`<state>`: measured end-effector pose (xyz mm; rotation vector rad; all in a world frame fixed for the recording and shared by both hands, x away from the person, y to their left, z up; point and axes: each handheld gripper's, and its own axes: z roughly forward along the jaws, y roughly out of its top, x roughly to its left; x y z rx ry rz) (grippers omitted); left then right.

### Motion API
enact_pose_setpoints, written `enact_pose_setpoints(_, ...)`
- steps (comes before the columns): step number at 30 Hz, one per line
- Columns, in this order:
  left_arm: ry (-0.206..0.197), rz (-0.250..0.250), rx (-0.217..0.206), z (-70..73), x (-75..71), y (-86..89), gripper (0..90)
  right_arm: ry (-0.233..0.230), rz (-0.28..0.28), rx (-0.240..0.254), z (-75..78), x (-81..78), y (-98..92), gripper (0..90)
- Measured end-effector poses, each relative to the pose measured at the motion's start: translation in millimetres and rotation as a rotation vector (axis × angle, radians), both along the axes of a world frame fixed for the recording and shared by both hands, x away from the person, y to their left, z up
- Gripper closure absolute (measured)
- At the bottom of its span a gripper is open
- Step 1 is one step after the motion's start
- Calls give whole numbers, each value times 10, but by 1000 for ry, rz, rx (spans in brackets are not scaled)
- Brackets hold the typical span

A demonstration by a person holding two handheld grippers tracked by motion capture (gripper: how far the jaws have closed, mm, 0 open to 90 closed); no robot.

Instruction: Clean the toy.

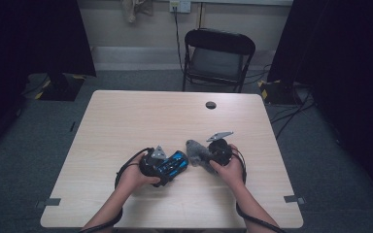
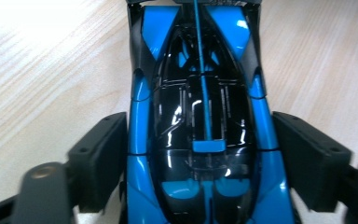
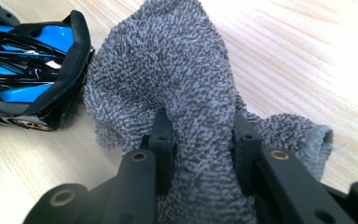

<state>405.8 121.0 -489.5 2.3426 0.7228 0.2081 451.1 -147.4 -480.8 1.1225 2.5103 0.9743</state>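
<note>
Your right gripper (image 3: 200, 140) pinches the grey cloth (image 3: 177, 70); your left gripper (image 2: 200, 163) loosely straddles the toy car (image 2: 200, 116). Next, wipe its bodywork.

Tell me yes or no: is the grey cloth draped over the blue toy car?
No, the grey cloth sits beside the blue toy car, bunched between the right gripper's fingers.

Bare forearms enter at the bottom of the high view, no sleeves. Each hand carries a black gripper — left gripper (image 1: 151, 164), right gripper (image 1: 218, 150) — topped by a grey three-cornered plate, trailing black cable. Matte black jaws with brass-coloured screws.
</note>
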Motion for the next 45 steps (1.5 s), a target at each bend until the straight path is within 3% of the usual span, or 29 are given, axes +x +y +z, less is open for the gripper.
enact_pose_setpoints(7, -34, -10, -14, -36, 16, -32, 158, -1, -3, 6, -7, -6, -4, 686)
enact_pose_setpoints(11, -85, -39, -93, -118, 10, -39, 150, -2, -4, 6, -9, -10, -3, 685)
enact_pose_setpoints(13, -86, -36, -95, -119, 10, -39, 153, -2, -3, 7, -9, -10, -4, 685)
enact_pose_setpoints(24, -80, -51, -88, -122, 13, -61, 118, -3, -6, 8, -13, -13, -5, 683)
enact_pose_setpoints(27, -63, -52, -58, -106, 10, -106, 55, -3, -6, 9, -14, -12, -7, 682)
enact_pose_setpoints(31, -36, -24, -29, -36, 29, -120, 191, -1, -5, 14, -16, -7, -12, 682)
enact_pose_setpoints(37, -53, 6, -44, -54, 22, -148, 203, -4, -5, 14, -20, -9, -12, 681)
enact_pose_setpoints(39, -49, 36, -34, -35, 22, -152, 251, -5, -6, 13, -21, -11, -12, 681)
enact_pose_setpoints(45, -33, 53, -10, -9, 23, -185, 257, -6, -7, 16, -24, -14, -13, 681)
